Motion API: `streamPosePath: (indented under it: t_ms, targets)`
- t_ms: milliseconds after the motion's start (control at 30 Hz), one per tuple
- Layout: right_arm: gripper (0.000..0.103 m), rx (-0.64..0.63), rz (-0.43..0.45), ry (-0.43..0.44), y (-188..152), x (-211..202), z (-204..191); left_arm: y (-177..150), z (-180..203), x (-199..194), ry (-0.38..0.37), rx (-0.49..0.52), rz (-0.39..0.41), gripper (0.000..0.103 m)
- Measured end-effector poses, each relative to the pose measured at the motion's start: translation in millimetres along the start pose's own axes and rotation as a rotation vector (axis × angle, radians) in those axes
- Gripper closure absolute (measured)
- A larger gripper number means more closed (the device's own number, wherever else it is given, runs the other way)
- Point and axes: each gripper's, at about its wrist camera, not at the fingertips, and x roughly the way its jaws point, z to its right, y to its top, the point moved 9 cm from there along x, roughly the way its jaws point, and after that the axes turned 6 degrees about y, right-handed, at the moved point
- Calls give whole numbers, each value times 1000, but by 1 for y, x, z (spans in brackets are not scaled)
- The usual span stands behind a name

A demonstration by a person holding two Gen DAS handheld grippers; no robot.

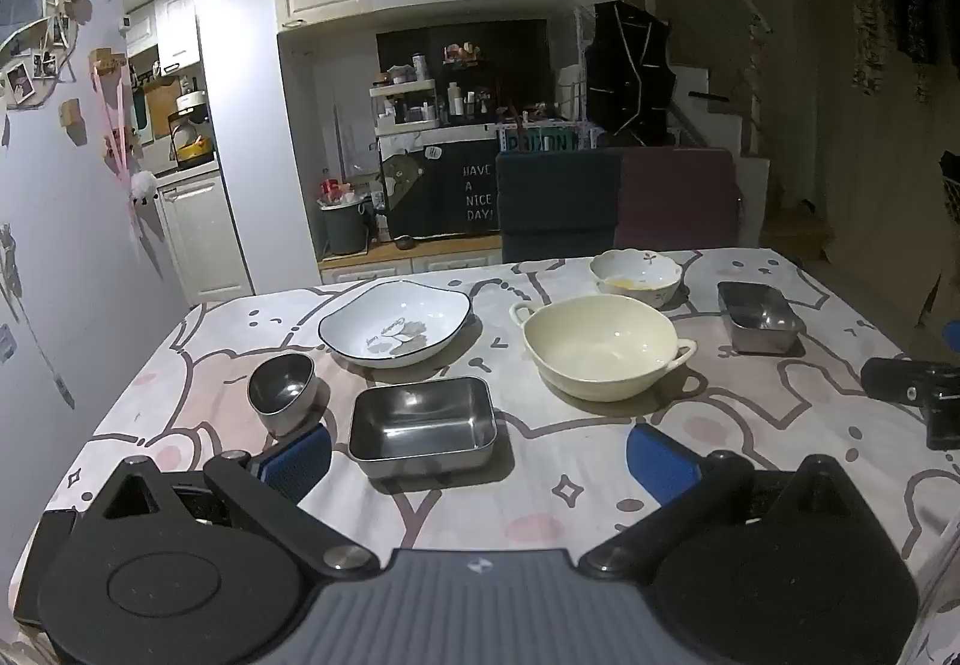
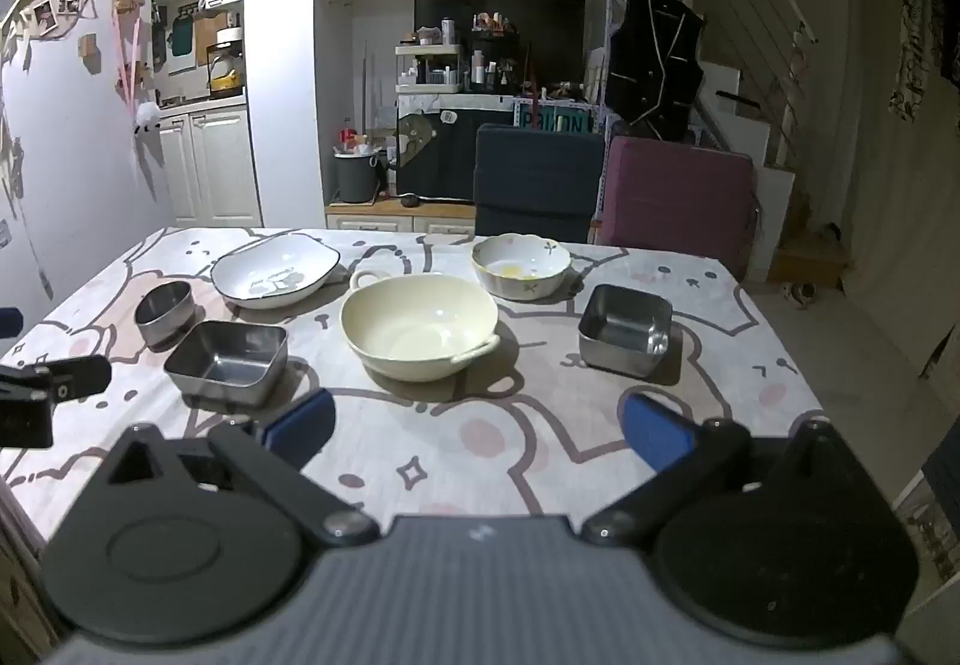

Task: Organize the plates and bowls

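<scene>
On the patterned tablecloth (image 1: 570, 485) stand a white dark-rimmed plate (image 1: 396, 326), a cream two-handled bowl (image 1: 600, 353), a small flowered bowl (image 1: 636, 272), a round steel cup-bowl (image 1: 281, 389) and two rectangular steel trays (image 1: 423, 425) (image 1: 757, 315). My left gripper (image 1: 480, 461) is open and empty, just in front of the near steel tray. In the right wrist view my right gripper (image 2: 480, 428) is open and empty, in front of the cream bowl (image 2: 420, 326), with the plate (image 2: 276, 272), flowered bowl (image 2: 521, 266), cup-bowl (image 2: 163, 311) and trays (image 2: 228, 362) (image 2: 624, 329) beyond.
Two chairs, dark blue (image 2: 537, 182) and purple (image 2: 678, 197), stand at the table's far edge. A wall with photos (image 1: 54, 155) runs close along the left side. The other gripper's body shows at the right edge (image 1: 918, 395) and at the left edge (image 2: 42, 389).
</scene>
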Motion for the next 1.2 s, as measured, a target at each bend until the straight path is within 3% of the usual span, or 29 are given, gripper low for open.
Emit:
streamPosePath:
  t_ms: [1200]
  targets:
    - [0,-2,-7,10,0,1,0,-3,4,-1,-6,-4,-8,0]
